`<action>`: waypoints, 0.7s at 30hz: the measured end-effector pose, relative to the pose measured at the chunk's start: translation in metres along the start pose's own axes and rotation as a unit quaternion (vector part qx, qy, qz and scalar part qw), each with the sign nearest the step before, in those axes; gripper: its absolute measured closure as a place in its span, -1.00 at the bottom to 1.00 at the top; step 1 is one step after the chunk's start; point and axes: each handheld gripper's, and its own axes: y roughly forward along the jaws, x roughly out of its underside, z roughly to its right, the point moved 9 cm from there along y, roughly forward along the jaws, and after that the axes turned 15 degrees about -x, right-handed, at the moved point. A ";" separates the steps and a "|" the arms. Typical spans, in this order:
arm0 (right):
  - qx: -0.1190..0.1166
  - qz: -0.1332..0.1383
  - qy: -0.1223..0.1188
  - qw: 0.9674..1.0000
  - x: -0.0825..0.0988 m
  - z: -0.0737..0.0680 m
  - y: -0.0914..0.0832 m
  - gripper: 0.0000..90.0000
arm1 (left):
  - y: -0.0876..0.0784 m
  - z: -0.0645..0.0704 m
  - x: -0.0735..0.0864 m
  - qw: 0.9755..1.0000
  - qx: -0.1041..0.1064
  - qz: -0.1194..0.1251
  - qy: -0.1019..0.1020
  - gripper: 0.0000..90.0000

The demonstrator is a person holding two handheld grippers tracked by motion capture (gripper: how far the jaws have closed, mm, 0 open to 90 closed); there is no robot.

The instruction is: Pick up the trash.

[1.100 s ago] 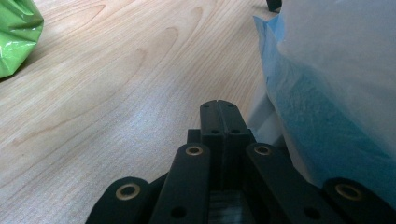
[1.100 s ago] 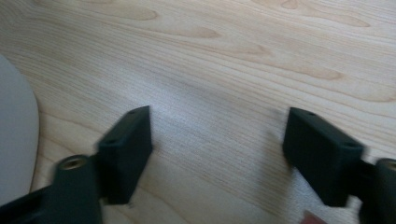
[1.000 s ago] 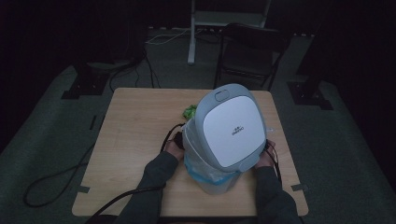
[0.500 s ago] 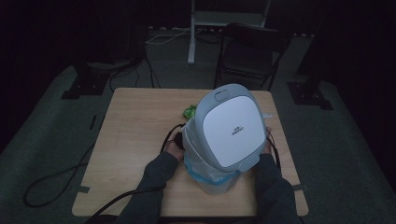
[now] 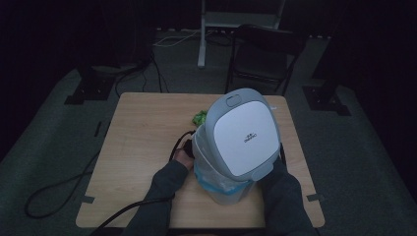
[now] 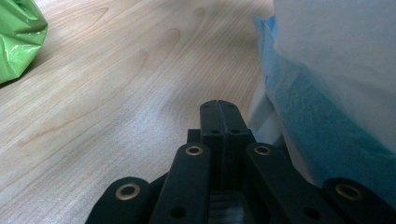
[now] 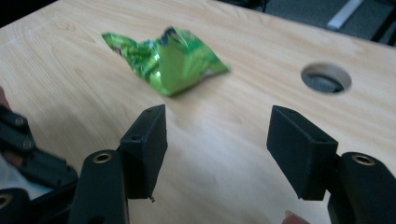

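Note:
A white pedal bin [image 5: 223, 189] with a blue liner [image 5: 211, 181] stands near the table's front edge, its grey-rimmed lid [image 5: 244, 133] raised. A crumpled green wrapper [image 5: 199, 118] lies on the table behind it. My left gripper [image 5: 189, 146] rests low beside the bin's left side; in the left gripper view its jaws [image 6: 218, 106] are shut together with nothing between them, the blue liner [image 6: 308, 116] close on the right. My right gripper [image 7: 217, 126] hovers open above the wood, and the green wrapper [image 7: 168, 58] lies a little ahead of its empty jaws.
The wooden table [image 5: 142, 142] has a round cable hole [image 7: 326, 78] to the right of the wrapper. A black cable [image 5: 59, 189] trails off the left edge to the floor. A dark chair [image 5: 260, 59] stands behind the table.
My right forearm has slid forward along the bin's right side. The left hand, the bin and the wrapper have stayed where they were.

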 end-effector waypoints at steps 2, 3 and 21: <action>-0.007 -0.002 -0.001 1.000 -0.005 -0.001 0.005 -0.18 | 0.000 0.000 0.000 1.000 -0.001 0.000 0.001 1.00; -0.007 -0.002 -0.001 1.000 -0.005 -0.001 0.005 -0.18 | 0.000 0.000 0.000 1.000 -0.001 0.000 0.001 1.00; -0.056 0.003 -0.014 0.998 -0.036 0.004 0.035 -0.25 | 0.000 0.001 0.000 1.000 -0.006 -0.001 -0.002 1.00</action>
